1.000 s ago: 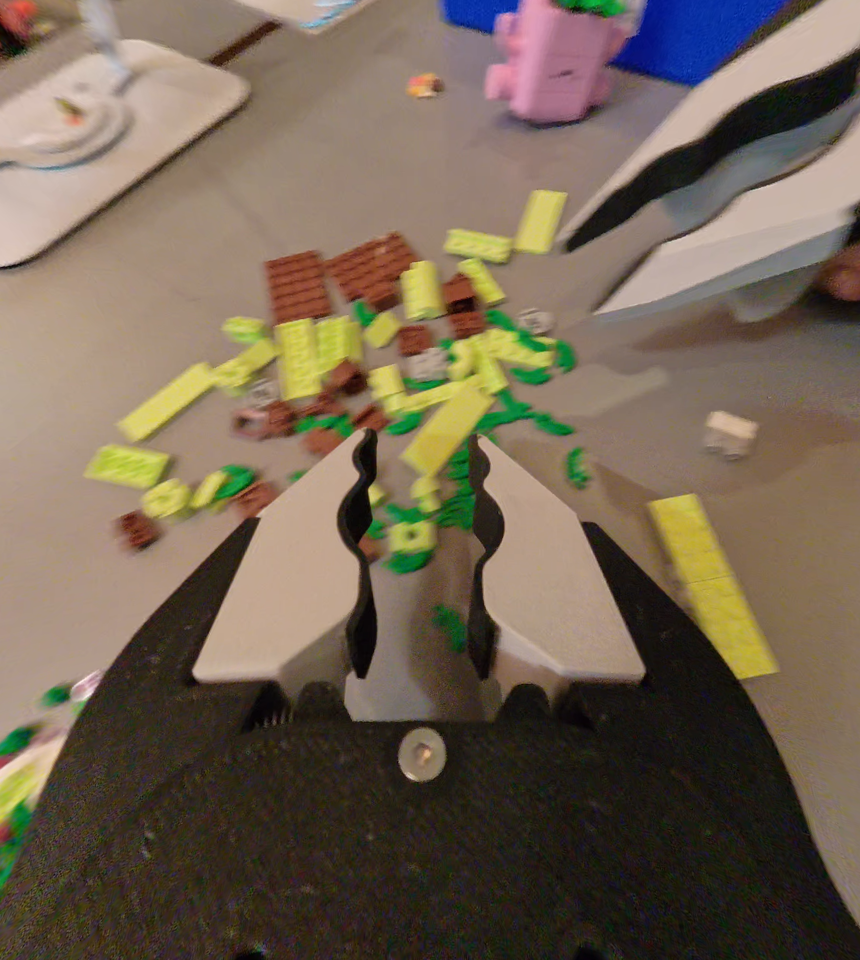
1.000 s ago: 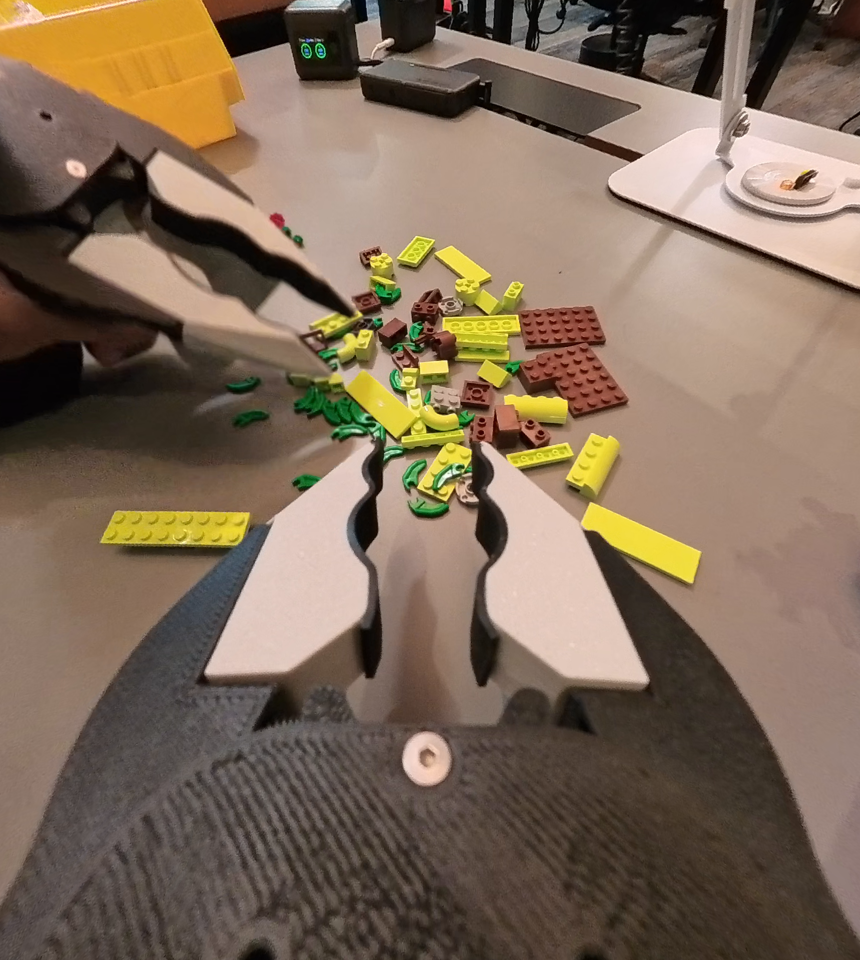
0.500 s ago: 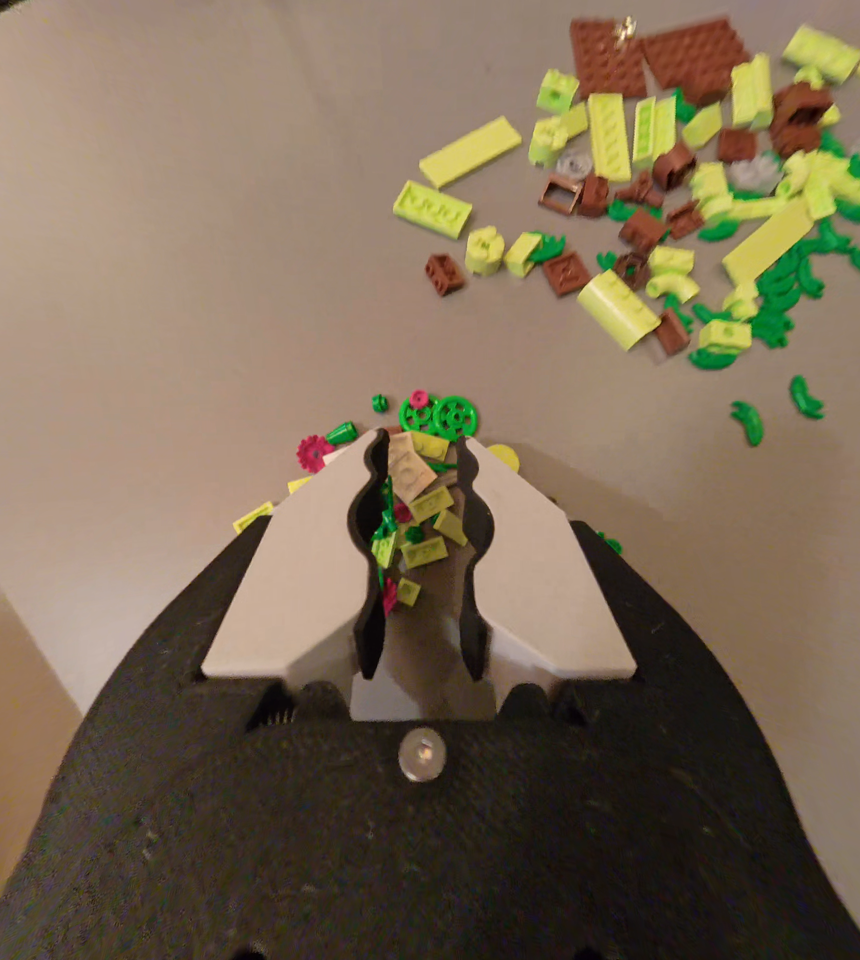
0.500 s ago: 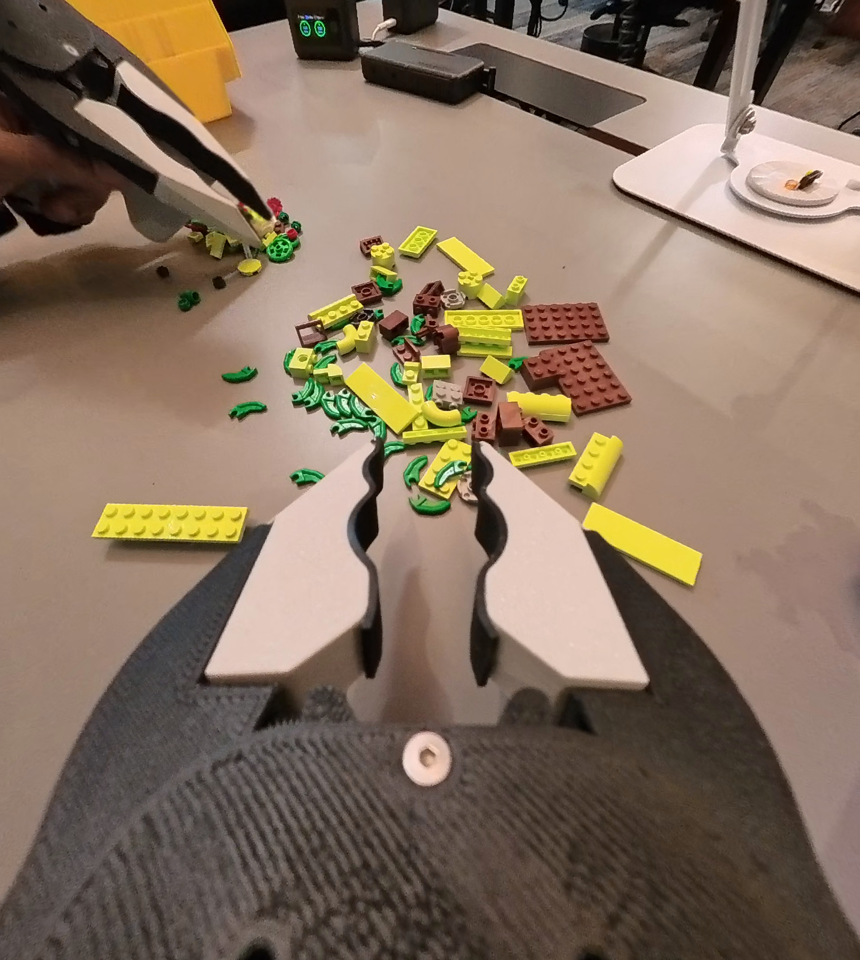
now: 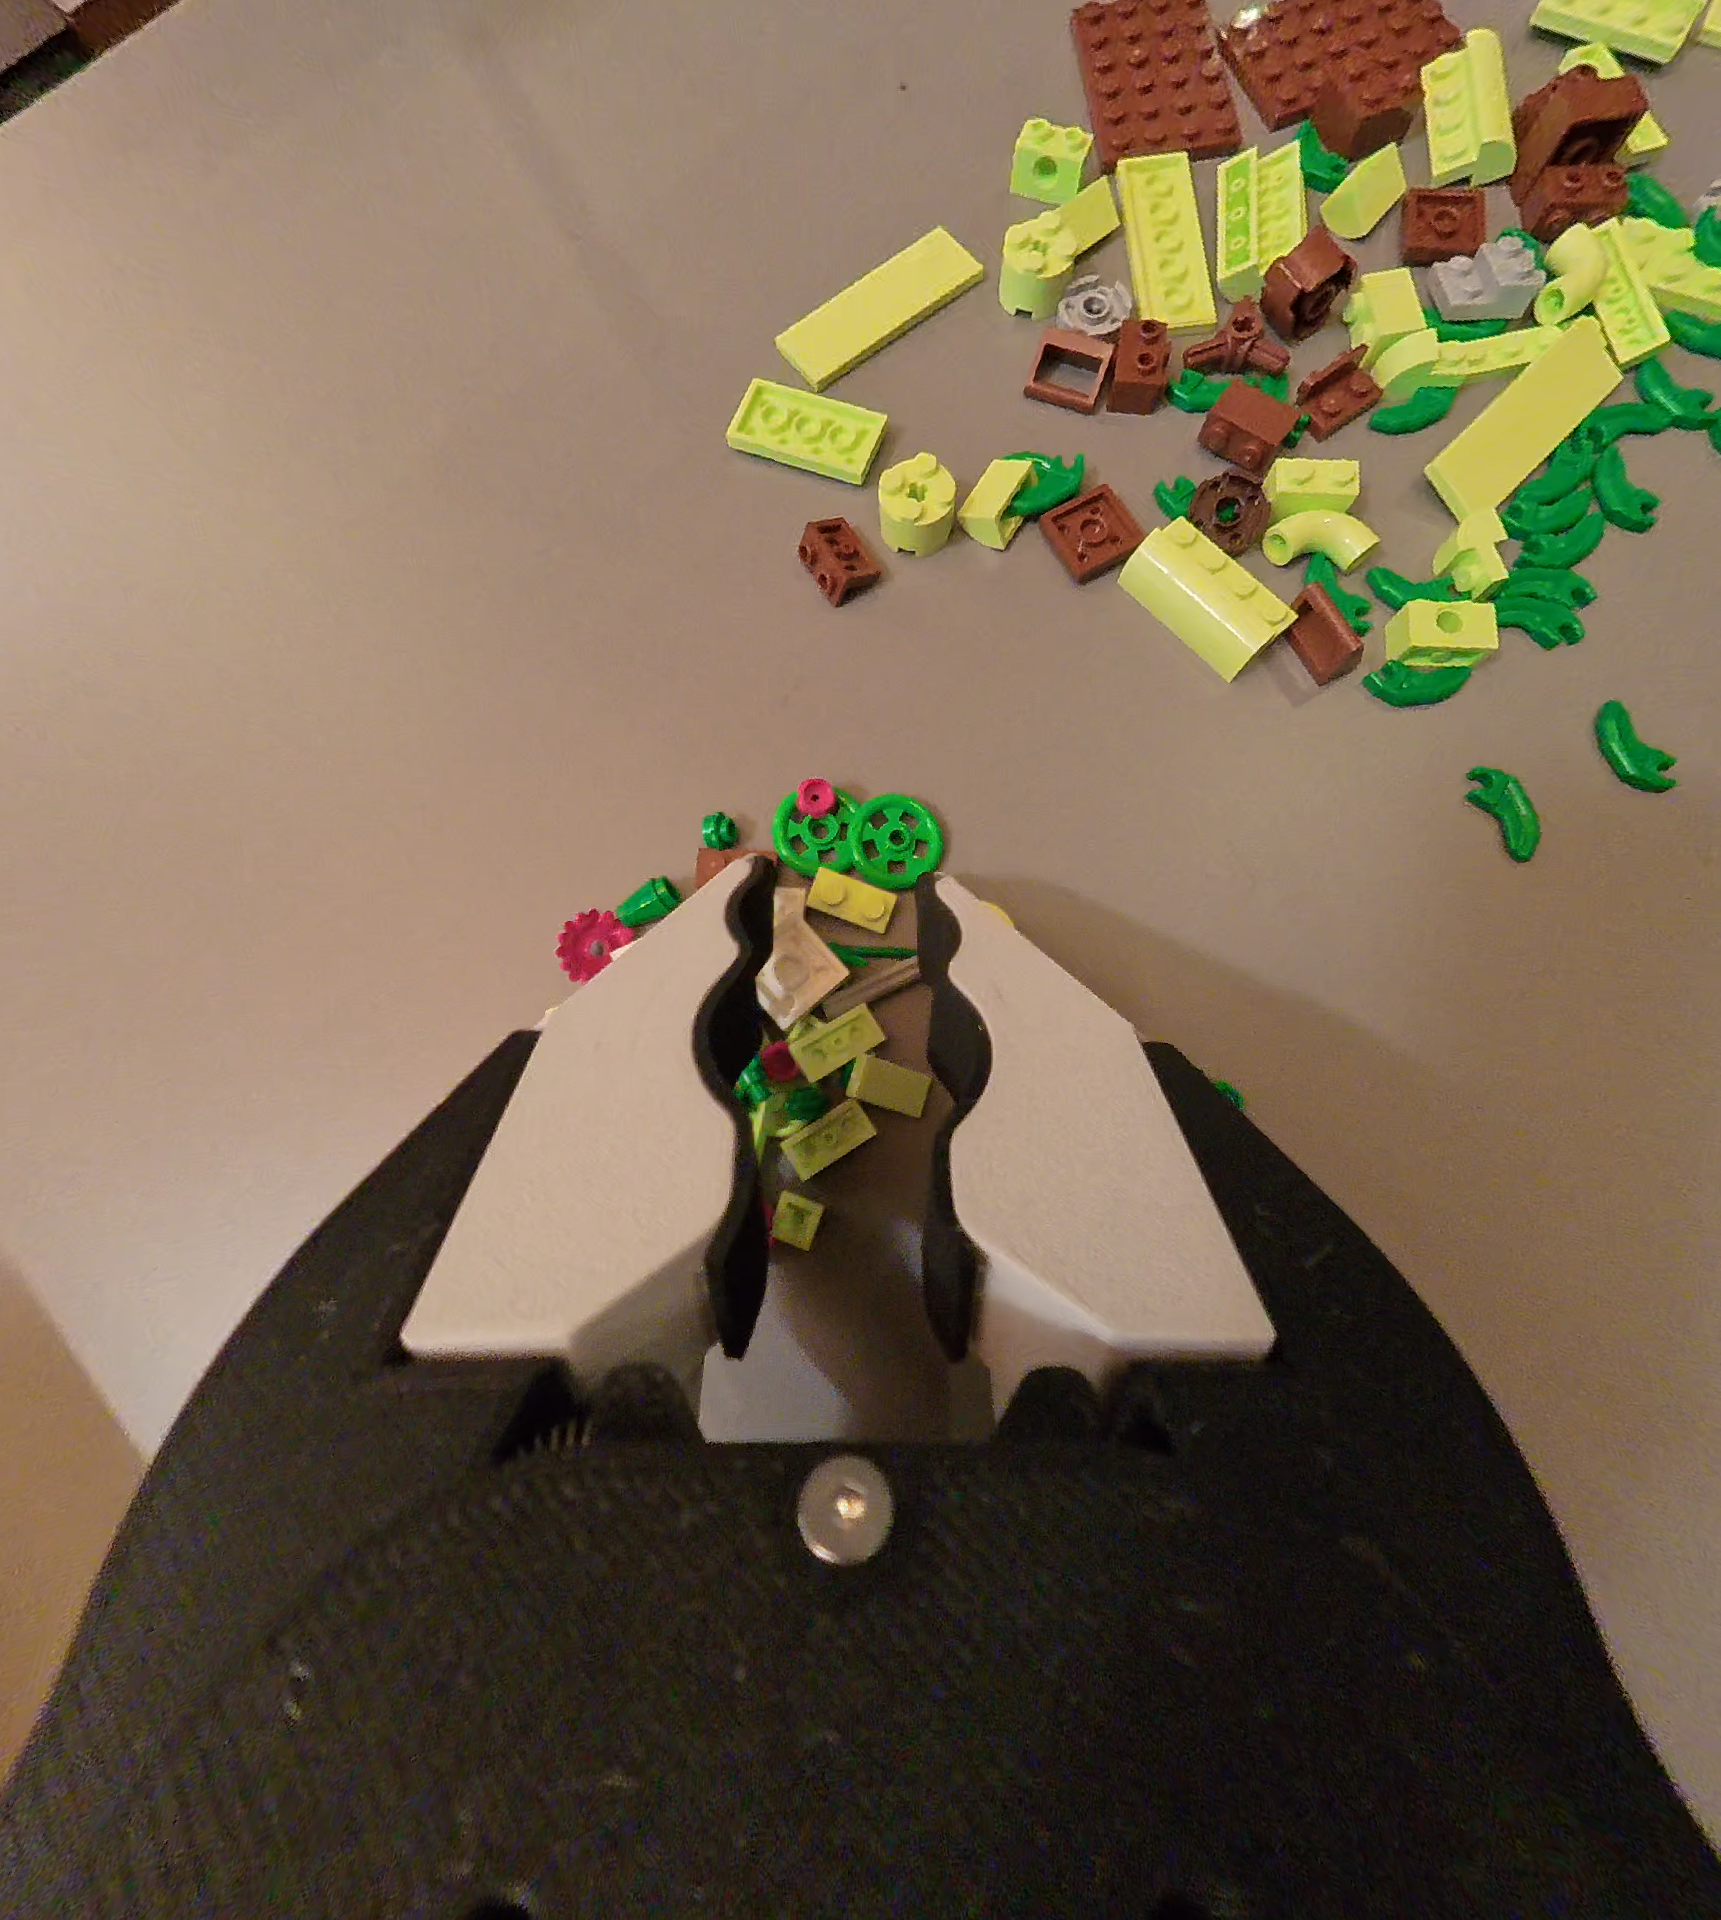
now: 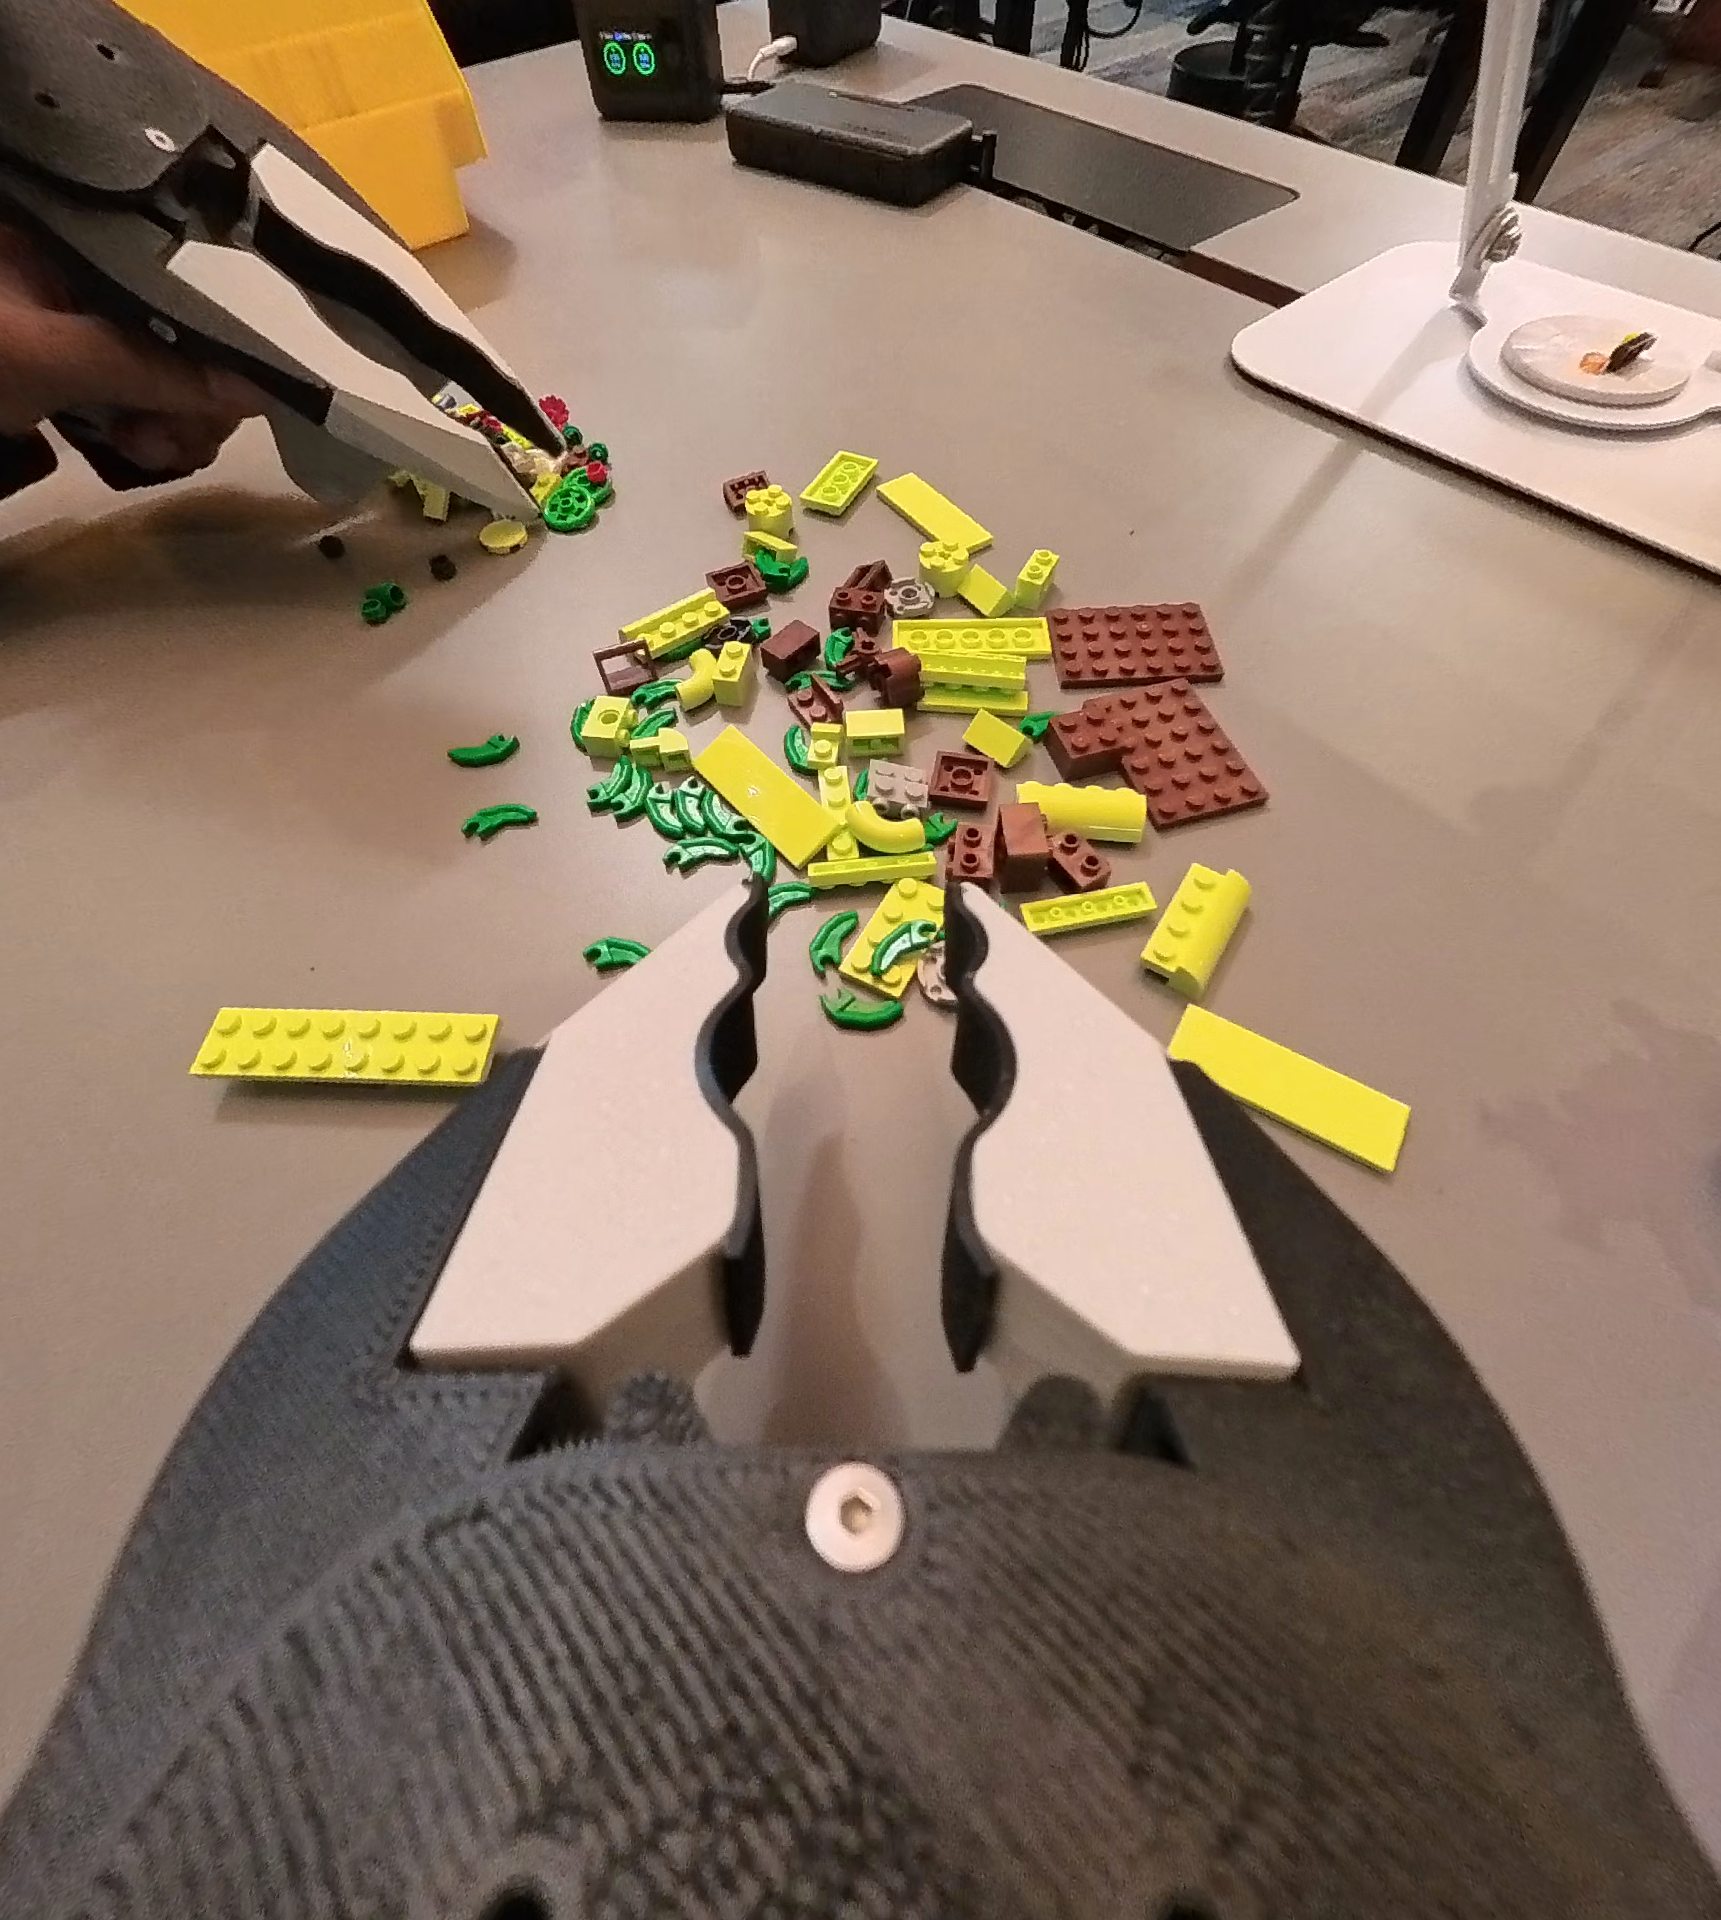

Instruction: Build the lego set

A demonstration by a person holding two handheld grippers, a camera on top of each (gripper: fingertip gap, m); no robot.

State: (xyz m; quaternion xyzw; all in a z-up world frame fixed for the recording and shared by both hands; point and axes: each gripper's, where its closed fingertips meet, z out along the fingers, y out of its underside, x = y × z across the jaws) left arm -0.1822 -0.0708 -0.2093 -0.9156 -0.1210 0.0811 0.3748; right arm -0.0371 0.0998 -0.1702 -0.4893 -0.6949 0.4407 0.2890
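Left wrist view: left gripper (image 5: 840,883) hovering low over small pile (image 5: 830,1023); jaws apart, gripping nothing; tiny lime plates, green gears (image 5: 856,831) lying between and just ahead of tips; main pile (image 5: 1355,364) lying ahead-right, well apart.

Right wrist view: right gripper (image 6: 851,899) waiting, jaws apart, empty; main pile just ahead; long plate (image 6: 347,1044) lying crosswise, left of tips; yellow bin (image 6: 357,114) far-left, contents hidden; left gripper nearer small pile.

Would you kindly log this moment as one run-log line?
left gripper: jaws open over small mixed-colour brick pile | right gripper: jaws open, empty, near large lime-brown-green brick pile
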